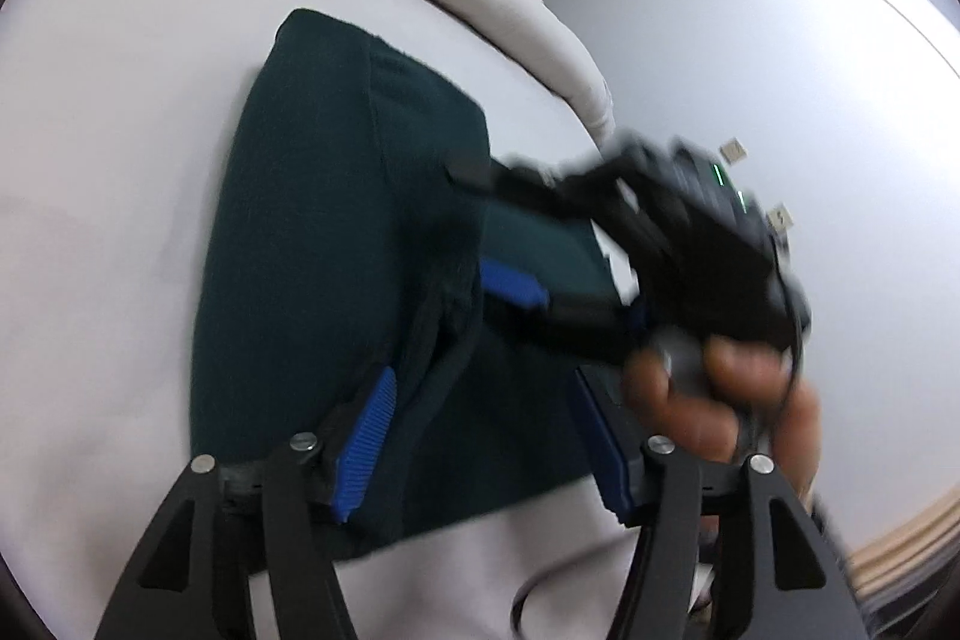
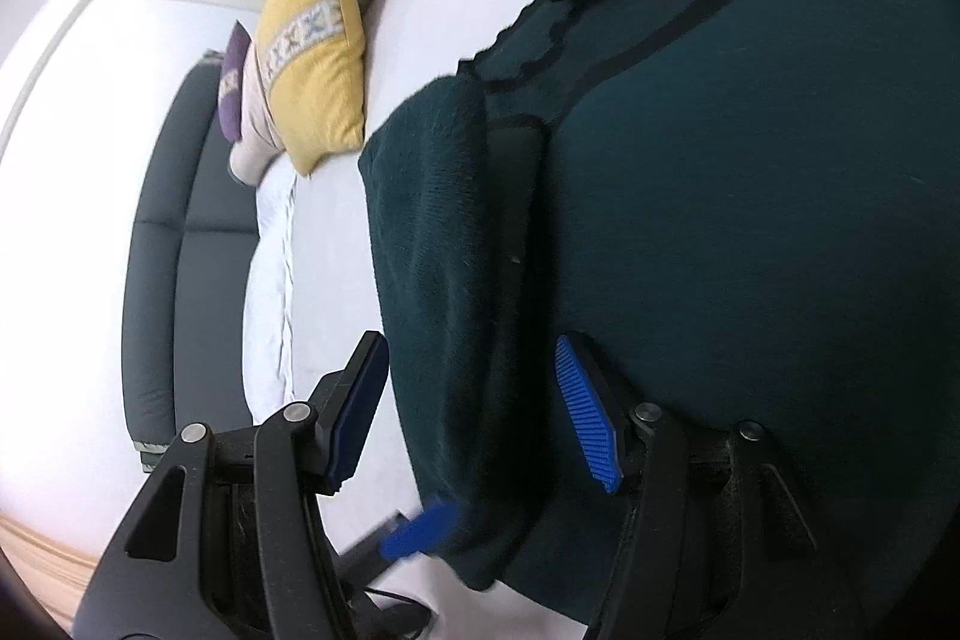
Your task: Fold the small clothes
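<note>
1. The left tongs (image 1: 486, 442) are seen spread wide over the dark green sweater (image 1: 336, 244) lying on the bed (image 1: 102, 196).
2. The right tongs (image 2: 474, 418), also wide, are shown straddling a sweater fold.
3. Only the right view shows a purple cushion (image 2: 234, 82) at 10 o'clock, behind the yellow pillow (image 2: 312, 58).

Right hand-held gripper (image 1: 516, 244) motion-blurred; sweater (image 2: 750, 220) cropped.

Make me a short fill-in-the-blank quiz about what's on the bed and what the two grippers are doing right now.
1. The sweater on the bed is dark ____.
2. The pillow nearest the sweater is ____.
3. The ribbed pads on the gripper fingers are ____.
4. Both the left gripper and the right gripper have their jaws ____.

Missing words: green; yellow; blue; open
</note>
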`<state>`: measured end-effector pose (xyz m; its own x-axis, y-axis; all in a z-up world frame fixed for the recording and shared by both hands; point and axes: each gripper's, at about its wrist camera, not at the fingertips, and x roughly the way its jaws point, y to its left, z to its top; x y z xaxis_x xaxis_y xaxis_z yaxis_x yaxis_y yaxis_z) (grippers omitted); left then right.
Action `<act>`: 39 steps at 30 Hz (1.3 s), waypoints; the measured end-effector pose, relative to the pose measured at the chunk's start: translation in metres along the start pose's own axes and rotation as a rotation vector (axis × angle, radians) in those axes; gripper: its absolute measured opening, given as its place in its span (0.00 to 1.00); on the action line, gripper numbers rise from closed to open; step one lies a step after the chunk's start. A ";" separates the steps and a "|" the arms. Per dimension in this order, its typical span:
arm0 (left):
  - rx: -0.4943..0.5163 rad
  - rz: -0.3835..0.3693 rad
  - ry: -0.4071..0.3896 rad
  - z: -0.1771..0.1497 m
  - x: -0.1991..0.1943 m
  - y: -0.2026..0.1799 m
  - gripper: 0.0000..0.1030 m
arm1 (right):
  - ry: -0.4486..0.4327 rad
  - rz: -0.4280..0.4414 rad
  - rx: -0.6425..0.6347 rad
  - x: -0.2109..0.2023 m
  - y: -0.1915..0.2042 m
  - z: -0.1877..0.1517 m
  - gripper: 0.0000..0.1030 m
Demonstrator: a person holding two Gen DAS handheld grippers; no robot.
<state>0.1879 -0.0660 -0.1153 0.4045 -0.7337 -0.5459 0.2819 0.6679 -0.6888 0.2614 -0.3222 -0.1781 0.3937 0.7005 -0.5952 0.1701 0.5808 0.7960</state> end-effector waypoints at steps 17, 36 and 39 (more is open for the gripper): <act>0.016 -0.031 -0.042 -0.032 -0.069 0.033 0.64 | 0.037 -0.144 -0.132 0.014 0.029 0.001 0.11; 0.201 0.043 -0.005 0.004 -0.013 -0.026 0.68 | -0.160 -0.161 -0.117 -0.143 -0.049 0.015 0.11; 0.253 0.065 -0.005 0.016 0.001 -0.040 0.68 | -0.177 -0.163 -0.106 -0.160 -0.062 0.014 0.11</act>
<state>0.1912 -0.0918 -0.0806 0.4333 -0.6879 -0.5823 0.4634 0.7242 -0.5107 0.2001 -0.4758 -0.1308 0.5224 0.5156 -0.6791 0.1522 0.7272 0.6693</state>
